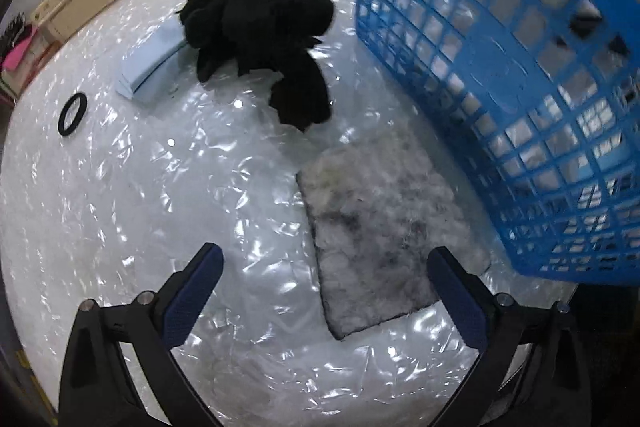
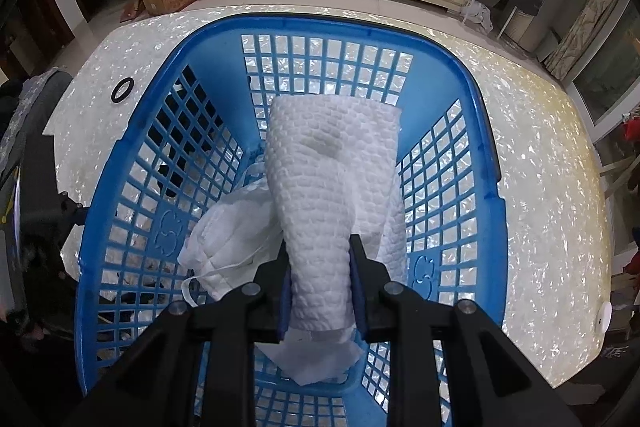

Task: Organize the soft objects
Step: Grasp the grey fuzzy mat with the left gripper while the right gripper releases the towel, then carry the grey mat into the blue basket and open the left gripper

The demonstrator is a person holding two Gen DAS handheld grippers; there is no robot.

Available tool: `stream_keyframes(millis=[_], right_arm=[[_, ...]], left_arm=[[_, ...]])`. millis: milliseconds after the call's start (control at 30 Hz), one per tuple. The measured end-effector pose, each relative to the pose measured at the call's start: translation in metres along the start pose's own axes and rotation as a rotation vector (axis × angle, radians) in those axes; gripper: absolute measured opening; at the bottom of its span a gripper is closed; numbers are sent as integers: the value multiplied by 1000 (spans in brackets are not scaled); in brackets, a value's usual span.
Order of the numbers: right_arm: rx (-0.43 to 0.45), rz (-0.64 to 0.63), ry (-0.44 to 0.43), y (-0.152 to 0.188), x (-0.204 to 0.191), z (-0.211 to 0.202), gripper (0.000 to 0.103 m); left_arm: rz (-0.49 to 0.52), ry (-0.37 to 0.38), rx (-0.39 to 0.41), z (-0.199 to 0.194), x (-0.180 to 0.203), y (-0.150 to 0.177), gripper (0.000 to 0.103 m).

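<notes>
right gripper (image 2: 320, 283): clamped on a white quilted cloth (image 2: 332, 179) — over the blue basket (image 2: 490, 163)
left gripper (image 1: 324, 291): spread wide above the grey pad (image 1: 380, 227)
table (image 1: 140, 187): black plush (image 1: 260, 27) — beside the basket

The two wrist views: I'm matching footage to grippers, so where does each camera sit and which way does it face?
Left wrist: on the left gripper, open, looking down across the table at a grey pad, black plush and the basket's outer wall.
Right wrist: on the right gripper, shut on a white quilted cloth, looking down into the blue basket.
Shared: basket, table, black ring.
</notes>
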State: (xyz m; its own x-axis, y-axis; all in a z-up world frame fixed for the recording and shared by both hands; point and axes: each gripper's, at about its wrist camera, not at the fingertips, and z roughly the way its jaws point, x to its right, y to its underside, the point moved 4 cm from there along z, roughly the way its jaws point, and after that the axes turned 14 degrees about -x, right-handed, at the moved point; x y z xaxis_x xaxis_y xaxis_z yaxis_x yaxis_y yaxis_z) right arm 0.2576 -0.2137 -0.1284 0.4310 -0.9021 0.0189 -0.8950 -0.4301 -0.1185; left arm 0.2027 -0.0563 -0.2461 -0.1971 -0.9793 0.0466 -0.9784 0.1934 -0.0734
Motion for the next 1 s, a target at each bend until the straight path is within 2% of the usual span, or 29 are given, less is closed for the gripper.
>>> stream_keyframes(millis=[133,233,267,333,367,433,567,667,700,733,800,900,1000], right_arm=[[-5,-8,4,0,-4,3,23],[-3,-4,-2,0,-5,4,23],[-3,-1,-6,0,-5,4,23],[-2,1,-9,0,-5,5,27],[-2,1,-8,1,-6,5,28],[2,0,-14,2,-8,4,40],[4,0,-36,5,-11,1,58],[-6,-26,-46,9,-19,-1,79],[-4,-30,-36,10,-21,-2,90],[0,-32,-28,11,-22,-3,95],[10,-32,-26,15,-23,-6,95],[28,-29,-12,20,-24,-12,103],[60,-36,15,27,-25,-22,103]], left_arm=[[16,20,9,-7,6,-1,72],[19,25,23,-9,10,-3,61],[20,30,28,-10,11,-4,52],[14,49,37,-13,14,-3,41],[13,59,39,-14,16,-2,31],[8,113,40,-14,16,-2,20],[-10,139,38,-14,13,-3,15],[-26,168,26,-14,6,0,13],[-32,179,25,-12,1,2,13],[-38,182,32,-15,-2,5,13],[-41,183,45,-24,-4,10,12],[-49,186,71,-44,-6,18,12],[-52,171,99,-62,-11,19,13]])
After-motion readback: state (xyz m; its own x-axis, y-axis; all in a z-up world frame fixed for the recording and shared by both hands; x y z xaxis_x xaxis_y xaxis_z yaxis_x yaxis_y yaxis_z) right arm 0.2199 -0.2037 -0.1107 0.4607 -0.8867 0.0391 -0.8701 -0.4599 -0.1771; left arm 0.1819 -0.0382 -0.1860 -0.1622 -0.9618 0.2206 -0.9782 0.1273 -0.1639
